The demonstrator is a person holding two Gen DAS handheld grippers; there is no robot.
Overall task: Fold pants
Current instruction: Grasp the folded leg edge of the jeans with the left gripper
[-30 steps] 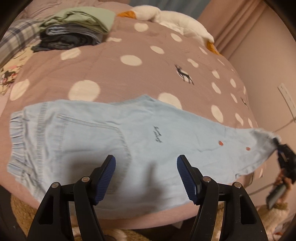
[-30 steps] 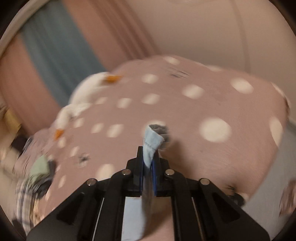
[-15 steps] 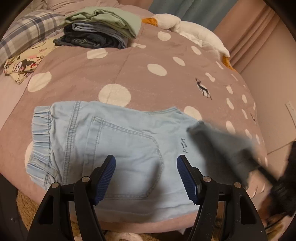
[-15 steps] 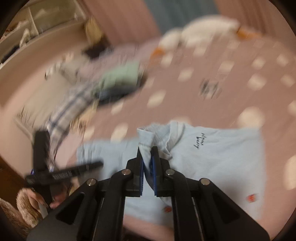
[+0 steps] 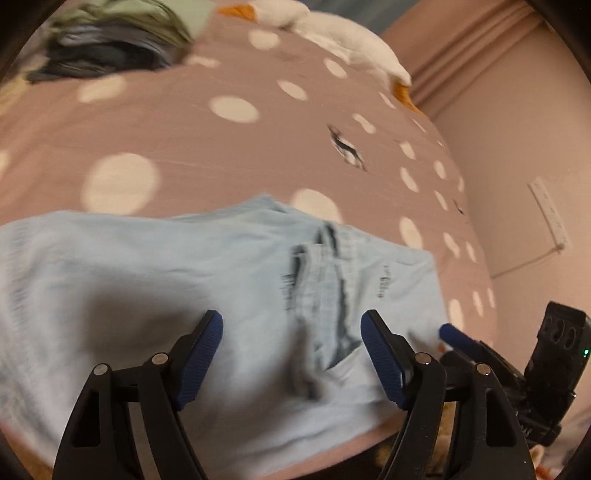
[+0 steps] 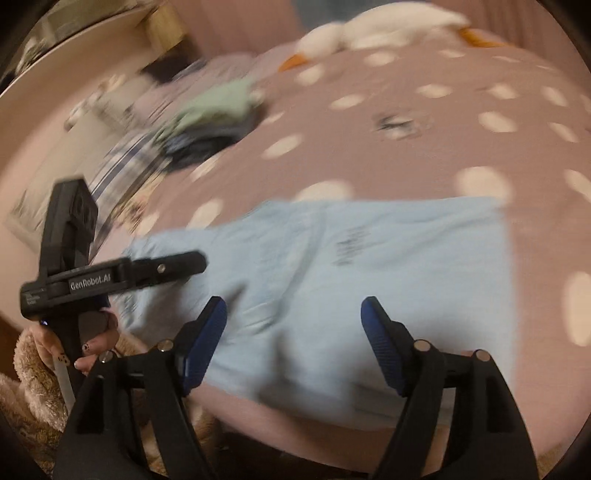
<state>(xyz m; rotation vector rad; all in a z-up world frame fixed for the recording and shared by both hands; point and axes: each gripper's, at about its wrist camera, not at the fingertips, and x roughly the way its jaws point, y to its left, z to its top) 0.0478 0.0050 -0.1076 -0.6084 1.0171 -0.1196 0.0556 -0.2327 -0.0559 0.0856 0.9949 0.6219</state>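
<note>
Light blue denim pants [image 5: 221, 280] lie on the pink polka-dot bed cover [image 5: 192, 140], folded once with the leg end laid over the seat part [image 5: 325, 280]. They also show in the right wrist view [image 6: 369, 280]. My left gripper [image 5: 291, 350] is open and empty just above the pants' near edge. My right gripper [image 6: 293, 339] is open and empty above the folded pants. The left gripper shows at the left of the right wrist view [image 6: 110, 277]; the right gripper shows at the lower right of the left wrist view [image 5: 517, 373].
A stack of folded clothes [image 5: 118, 40] sits at the far left of the bed, also in the right wrist view [image 6: 214, 114]. A white goose plush [image 5: 332, 33] lies at the back. A pink wall [image 5: 517, 166] stands to the right.
My right gripper carried the leg end leftward over the pants, laid it down and opened. The pants are now folded in half. The left gripper stayed open.
</note>
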